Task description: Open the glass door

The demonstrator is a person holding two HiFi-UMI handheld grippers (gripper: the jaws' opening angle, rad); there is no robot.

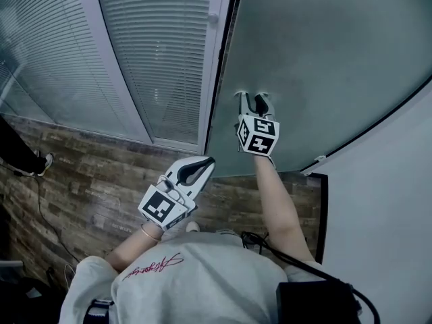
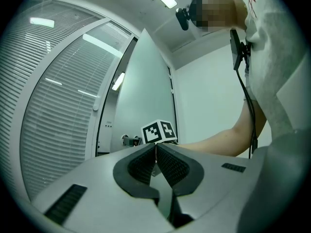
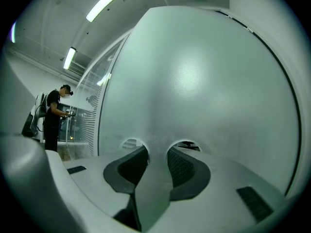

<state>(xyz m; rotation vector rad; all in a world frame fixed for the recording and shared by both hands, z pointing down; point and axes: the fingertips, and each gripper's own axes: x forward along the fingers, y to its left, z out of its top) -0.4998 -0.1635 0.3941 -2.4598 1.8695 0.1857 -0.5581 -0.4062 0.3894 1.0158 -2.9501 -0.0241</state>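
The frosted glass door [image 1: 324, 59] stands straight ahead, to the right of a window with blinds [image 1: 162, 52]. The right gripper [image 1: 252, 98] has its tips against the glass, jaws partly apart with nothing between them. The left gripper [image 1: 208, 160] hangs near the door's edge, jaws together and empty.

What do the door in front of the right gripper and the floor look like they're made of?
Door: frosted glass, with a matte grey-green finish; it is evenly translucent and gives no clear view through. Floor: wood-look planks, brown, with visible grain and staggered joints; could be real wood or laminate, can't tell.
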